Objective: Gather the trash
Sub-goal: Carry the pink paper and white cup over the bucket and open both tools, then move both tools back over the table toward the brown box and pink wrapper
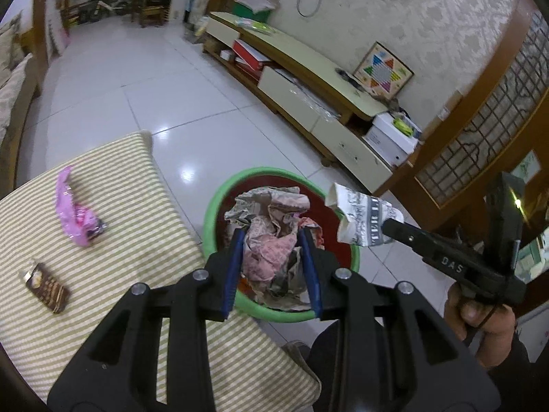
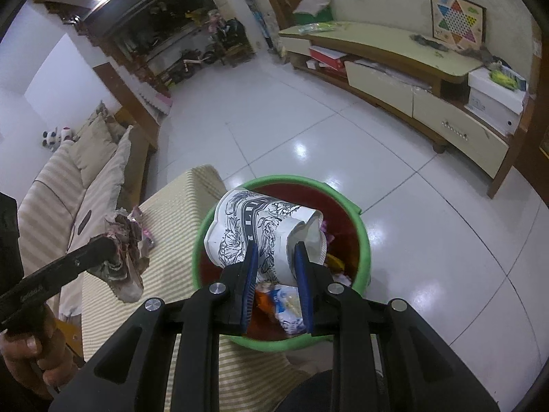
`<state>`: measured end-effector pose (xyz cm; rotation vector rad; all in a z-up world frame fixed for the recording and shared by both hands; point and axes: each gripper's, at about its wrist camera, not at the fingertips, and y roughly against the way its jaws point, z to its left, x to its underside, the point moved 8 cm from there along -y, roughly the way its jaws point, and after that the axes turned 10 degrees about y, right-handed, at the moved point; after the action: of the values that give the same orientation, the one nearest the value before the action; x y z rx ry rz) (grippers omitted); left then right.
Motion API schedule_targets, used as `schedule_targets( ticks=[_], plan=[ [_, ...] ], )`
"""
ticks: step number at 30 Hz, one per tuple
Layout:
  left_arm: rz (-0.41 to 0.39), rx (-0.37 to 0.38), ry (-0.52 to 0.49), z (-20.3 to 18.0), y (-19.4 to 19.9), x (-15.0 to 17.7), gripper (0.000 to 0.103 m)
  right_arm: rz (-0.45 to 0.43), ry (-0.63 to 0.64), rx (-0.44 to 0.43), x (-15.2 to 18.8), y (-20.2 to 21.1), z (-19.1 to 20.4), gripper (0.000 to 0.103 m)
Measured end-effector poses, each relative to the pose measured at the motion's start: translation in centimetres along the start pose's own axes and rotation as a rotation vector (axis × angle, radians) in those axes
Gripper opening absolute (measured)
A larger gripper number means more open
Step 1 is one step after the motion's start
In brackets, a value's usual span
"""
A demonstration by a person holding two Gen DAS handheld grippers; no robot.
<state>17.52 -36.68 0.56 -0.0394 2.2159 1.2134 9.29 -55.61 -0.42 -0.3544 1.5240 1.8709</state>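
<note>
both hands loaded, bin right underneath

standing here watching: the left gripper [image 1: 274, 257] has its fingers clenched on a wad of crumpled paper [image 1: 271, 237], pinkish and grey. the right gripper [image 2: 276, 267] is clamped on a squashed paper cup [image 2: 260, 226] with a black floral print. both pieces hang over the green-rimmed bin [image 2: 363, 250], which sits on the floor just beside the striped cushion [image 1: 120, 206] and already has wrappers in it.

so i'd say this is the drop-off step. next move just needs the fingers let go while each piece is inside the rim; the wad looks closer to the cushion side, so maybe nudge it inward first.

still left on the cushion: a pink wrapper [image 1: 77, 213] and a brown packet [image 1: 48, 288].
</note>
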Motion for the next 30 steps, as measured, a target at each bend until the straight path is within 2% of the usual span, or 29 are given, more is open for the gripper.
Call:
schedule_targets(
  ticks=[12, 16, 18, 20, 22, 24, 26, 28, 30],
  plan=[
    [0.061, 0.007, -0.012, -1.3, -3.6, 0.1, 0.035, 0.046, -0.007, 0.000, 0.2, -2.1, -0.2, 0.022],
    [0.058, 0.005, -0.019, -1.5, -3.7, -0.1, 0.042, 0.043, -0.003, 0.000, 0.1, -2.1, -0.2, 0.022],
    [0.058, 0.002, -0.017, -1.4, -3.7, -0.4, 0.052, 0.044, 0.005, -0.007, 0.1, -2.0, 0.0, 0.024],
    [0.047, 0.011, -0.015, -1.5, -3.2, -0.7, 0.068, 0.039, 0.010, 0.001, 0.0, -1.9, 0.0, 0.031],
    [0.034, 0.020, -0.011, -1.5, -2.7, -0.9, 0.075, 0.033, 0.006, 0.002, 0.0, -1.6, 0.3, 0.051],
    [0.019, 0.018, -0.005, -1.3, -2.1, -1.1, 0.081, 0.021, 0.003, -0.001, -0.1, -1.2, 0.4, 0.059],
    [0.002, 0.009, 0.005, -1.0, -1.5, -1.3, 0.090, 0.017, 0.010, -0.008, -0.2, -0.9, 0.8, 0.062],
    [-0.020, -0.002, 0.018, -0.3, -0.5, -1.4, 0.094, 0.012, 0.020, -0.006, -0.3, -0.7, 1.3, 0.079],
    [-0.038, -0.029, 0.020, 0.3, 0.3, -1.4, 0.097, 0.017, 0.038, -0.011, -0.3, -0.6, 2.0, 0.084]
  ],
)
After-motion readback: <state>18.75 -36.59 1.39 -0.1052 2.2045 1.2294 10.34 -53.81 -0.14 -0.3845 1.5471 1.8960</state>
